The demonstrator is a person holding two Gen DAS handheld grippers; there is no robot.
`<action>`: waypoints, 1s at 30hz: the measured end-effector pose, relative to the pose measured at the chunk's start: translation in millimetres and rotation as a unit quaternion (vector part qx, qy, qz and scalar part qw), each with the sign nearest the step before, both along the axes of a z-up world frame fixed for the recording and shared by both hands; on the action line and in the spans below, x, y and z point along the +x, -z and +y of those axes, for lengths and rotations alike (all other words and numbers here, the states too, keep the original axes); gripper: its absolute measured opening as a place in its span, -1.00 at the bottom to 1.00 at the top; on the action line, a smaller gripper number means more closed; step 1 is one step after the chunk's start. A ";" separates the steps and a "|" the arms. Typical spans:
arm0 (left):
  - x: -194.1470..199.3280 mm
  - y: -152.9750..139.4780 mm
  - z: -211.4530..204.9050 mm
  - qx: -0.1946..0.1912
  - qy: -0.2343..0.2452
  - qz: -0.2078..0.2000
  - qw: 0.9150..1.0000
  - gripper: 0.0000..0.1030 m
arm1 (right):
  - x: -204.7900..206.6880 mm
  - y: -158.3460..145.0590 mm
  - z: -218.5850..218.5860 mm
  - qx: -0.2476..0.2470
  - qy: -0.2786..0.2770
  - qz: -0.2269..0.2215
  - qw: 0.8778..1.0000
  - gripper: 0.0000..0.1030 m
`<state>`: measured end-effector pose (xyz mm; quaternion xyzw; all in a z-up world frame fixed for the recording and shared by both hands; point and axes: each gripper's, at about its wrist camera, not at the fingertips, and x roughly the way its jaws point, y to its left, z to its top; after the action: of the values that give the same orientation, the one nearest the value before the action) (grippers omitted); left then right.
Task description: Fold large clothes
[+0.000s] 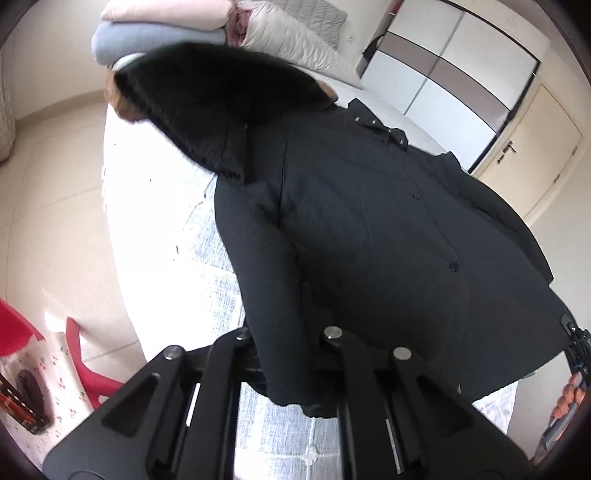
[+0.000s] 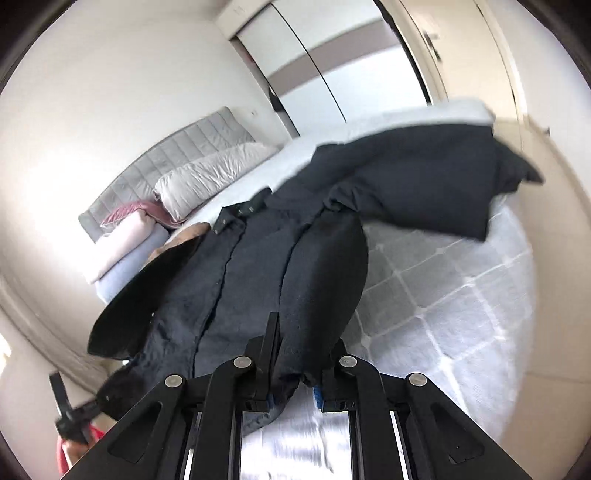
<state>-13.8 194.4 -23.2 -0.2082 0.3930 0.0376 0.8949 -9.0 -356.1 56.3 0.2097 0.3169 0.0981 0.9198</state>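
A large black coat (image 1: 388,229) with a fur-trimmed hood (image 1: 199,110) lies spread, front up, on a white quilted bed (image 1: 207,280). My left gripper (image 1: 291,347) is shut on the coat's hem at its near left corner; the cloth hides the fingertips. In the right wrist view the coat (image 2: 229,280) runs away from me, one sleeve (image 2: 424,177) flung out to the right. My right gripper (image 2: 299,354) is shut on the other sleeve (image 2: 325,280), which hangs between the fingers. The right gripper also shows at the left wrist view's right edge (image 1: 576,350).
Folded bedding and pillows (image 1: 162,33) are stacked at the bed's head, by a grey headboard (image 2: 170,162). A wardrobe (image 1: 454,74) and a door (image 1: 535,147) stand beyond the bed. A red stool (image 1: 85,362) and a patterned bag (image 1: 44,387) sit on the floor at the left.
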 end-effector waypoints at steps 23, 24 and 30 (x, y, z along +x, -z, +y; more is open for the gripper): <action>-45.6 -9.8 -39.1 0.203 0.115 0.126 0.964 0.20 | -29.5 54.6 -16.3 -0.139 -0.027 0.179 0.974 0.26; -46.3 -21.0 -38.3 0.195 0.113 0.112 0.968 0.32 | -29.2 45.6 -26.0 -0.123 -0.025 0.168 0.978 0.39; -35.8 -61.4 -53.2 0.152 0.110 0.045 0.981 0.61 | 10.6 21.9 -93.3 -0.091 0.069 0.120 0.986 0.58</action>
<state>-49.5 141.2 38.2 -0.0233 0.4429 0.0072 0.8962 1.7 -449.4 34.4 0.1564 0.4174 -0.0209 0.8949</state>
